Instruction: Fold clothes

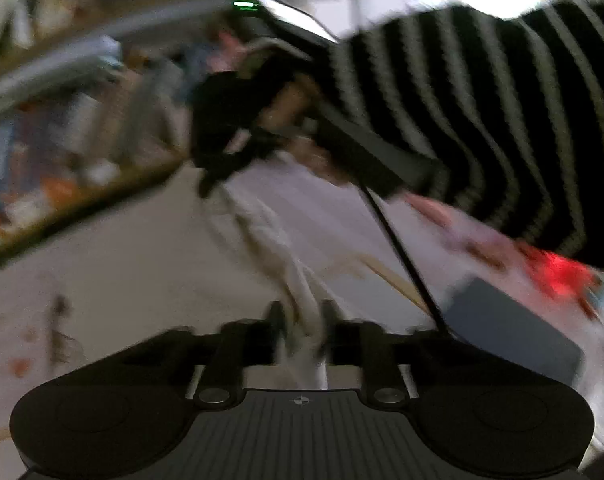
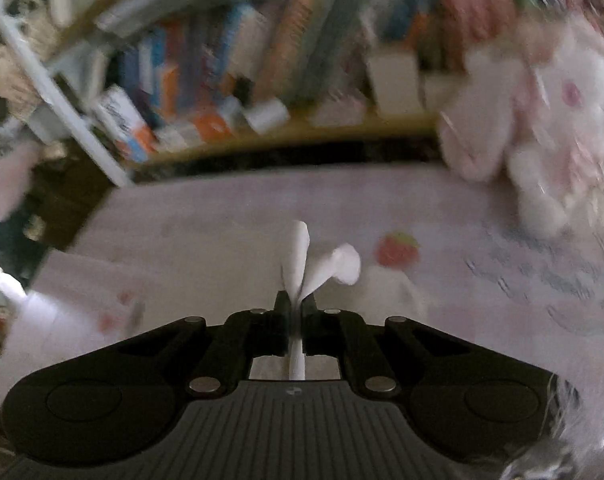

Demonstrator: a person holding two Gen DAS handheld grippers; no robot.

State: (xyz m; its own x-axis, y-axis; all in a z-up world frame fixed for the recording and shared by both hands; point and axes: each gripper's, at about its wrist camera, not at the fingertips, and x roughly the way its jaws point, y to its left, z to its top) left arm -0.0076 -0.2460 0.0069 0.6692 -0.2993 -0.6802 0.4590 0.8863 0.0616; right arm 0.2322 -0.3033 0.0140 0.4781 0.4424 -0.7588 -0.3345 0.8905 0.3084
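Jaws first. Left gripper (image 1: 302, 314): fingers nearly together, clamped on a bunched strand of white cloth (image 1: 278, 248). Right gripper (image 2: 296, 304): fingers drawn tight on a thin edge of the same white fabric, with two small lobes of it standing up past the tips (image 2: 321, 260).

Relation governing the next move: in the left view the cloth runs as a taut, twisted rope from the left jaws up and away toward the right gripper, which shows ahead as a dark body held by a hand in a striped sleeve (image 1: 481, 120). The garment's long axis therefore lies along the line between the two grippers, and it looks lifted off the surface along that span. Both grippers hold it; neither is nearer than the other in any useful sense. How much of the garment hangs below is not visible.

Surroundings: pale bedsheet (image 2: 222, 220) with a strawberry print beneath; a plush toy (image 2: 541, 128) at its far right edge; bookshelf (image 2: 242, 60) behind. A dark flat device (image 1: 513, 336) lies on the sheet near the left gripper, with a cable (image 1: 401, 248) crossing just beside the cloth.

Judgement: both frames are motion-blurred, suggesting a carry or shake-out in progress. The cloth appears roped rather than spread, so it likely needs laying flat before any fold. Risk: cable snagging.
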